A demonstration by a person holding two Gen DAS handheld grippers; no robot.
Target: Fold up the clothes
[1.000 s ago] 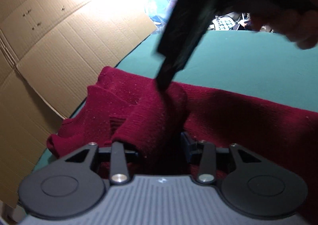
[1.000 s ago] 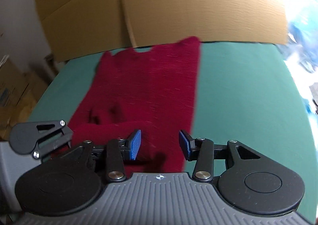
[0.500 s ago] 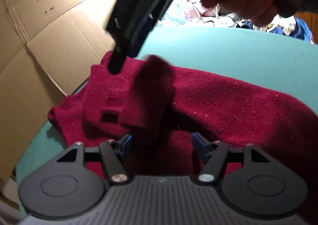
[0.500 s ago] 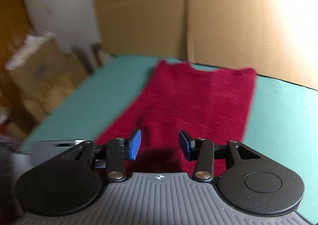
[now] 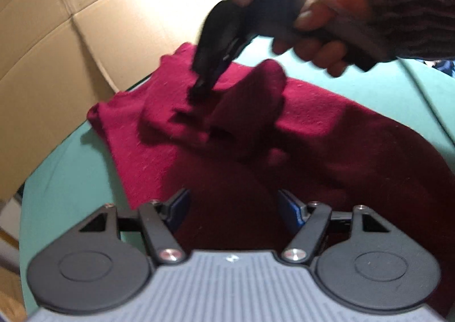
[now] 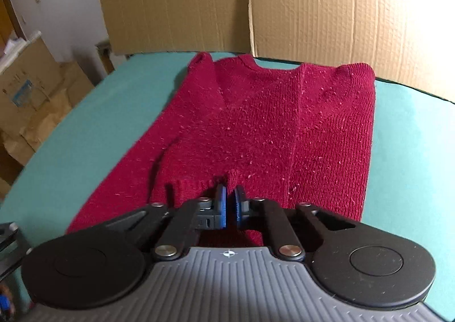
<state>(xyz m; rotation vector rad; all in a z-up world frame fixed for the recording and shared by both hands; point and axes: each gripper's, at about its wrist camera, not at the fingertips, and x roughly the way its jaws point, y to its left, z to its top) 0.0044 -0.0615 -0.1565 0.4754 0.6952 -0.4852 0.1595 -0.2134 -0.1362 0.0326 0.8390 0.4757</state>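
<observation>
Left wrist view: our left gripper (image 5: 231, 205) jaws opening, wider than second ago, nothing between; sleeve let go. Dark red knitted sweater (image 5: 327, 134) lies on green table cover (image 5: 65, 177). Our right gripper (image 5: 203, 81), hand-held, pinches sleeve fold.

Right wrist view: right gripper (image 6: 229, 208) snapped closed on sweater knit (image 6: 256, 123); sleeve fold can proceed. Brown cardboard wall (image 6: 312, 3) behind; nothing blocks.

A cluttered storeroom-like room: flattened cardboard sheets (image 6: 312, 3) wall a green-covered table (image 6: 85, 134), with stacked cardboard boxes (image 6: 31, 86) beside it
</observation>
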